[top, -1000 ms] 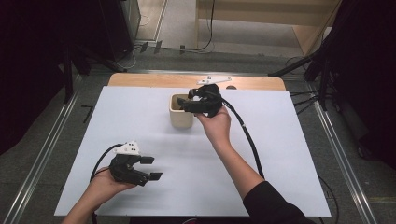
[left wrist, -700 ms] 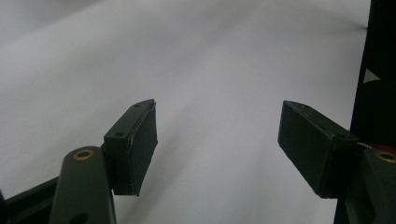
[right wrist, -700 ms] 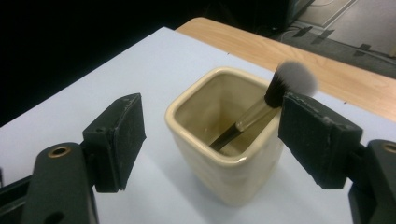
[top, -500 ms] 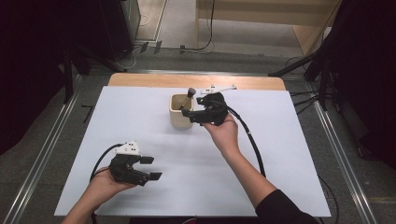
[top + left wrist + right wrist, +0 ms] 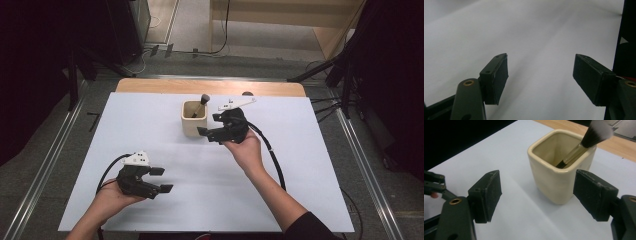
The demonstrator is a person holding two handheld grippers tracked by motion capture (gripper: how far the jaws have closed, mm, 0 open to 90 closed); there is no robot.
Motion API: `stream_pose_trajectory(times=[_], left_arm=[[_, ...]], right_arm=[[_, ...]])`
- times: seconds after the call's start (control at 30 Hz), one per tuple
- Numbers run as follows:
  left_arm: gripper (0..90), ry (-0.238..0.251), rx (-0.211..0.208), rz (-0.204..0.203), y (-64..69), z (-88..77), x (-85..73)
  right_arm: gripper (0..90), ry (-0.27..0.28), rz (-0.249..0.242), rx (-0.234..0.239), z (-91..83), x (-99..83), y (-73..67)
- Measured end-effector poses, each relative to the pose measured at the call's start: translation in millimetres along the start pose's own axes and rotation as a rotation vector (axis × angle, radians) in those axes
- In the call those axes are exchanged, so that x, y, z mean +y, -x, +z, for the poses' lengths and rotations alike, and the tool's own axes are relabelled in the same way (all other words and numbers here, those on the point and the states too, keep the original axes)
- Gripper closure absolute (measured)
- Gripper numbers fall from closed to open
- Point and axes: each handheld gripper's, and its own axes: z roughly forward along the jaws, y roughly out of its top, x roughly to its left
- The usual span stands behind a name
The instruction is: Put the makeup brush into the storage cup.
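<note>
Right gripper (image 5: 208,134) hovers over white table (image 5: 150,135) edged by wood strip (image 5: 165,86).

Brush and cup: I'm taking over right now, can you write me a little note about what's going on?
Right gripper: open, empty, just beside the cup.
Left gripper: open, empty, low over the white mat near the front.
Cup stands upright at the back of the mat.
Done: brush is in the cup, bristles up, leaning on the rim.
Left: probably nothing except moving the right gripper clear.
</note>
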Motion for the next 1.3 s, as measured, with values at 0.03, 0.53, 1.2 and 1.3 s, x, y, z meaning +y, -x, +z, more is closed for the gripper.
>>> stream_pose_trajectory(times=[0.03,0.53,1.2,1.3], left_arm=[[28.8,-0.003,0.002,-0.001,-0.1,-0.2,0.1],[28.7,-0.002,0.001,0.007,0.3,0.0,-0.5],[28.7,-0.002,0.012,0.010,-0.5,0.1,-0.9],[28.6,-0.004,0.009,0.013,0.0,0.2,-1.0]], right_arm=[[24.2,-0.002,-0.001,0.007,-0.6,-1.5,-0.4],[23.8,-0.068,-0.028,0.080,-3.8,-29.2,-8.5],[23.3,-0.100,-0.044,0.138,-13.2,-55.7,-11.5],[23.2,-0.101,-0.048,0.143,-14.6,-58.8,-11.8]])
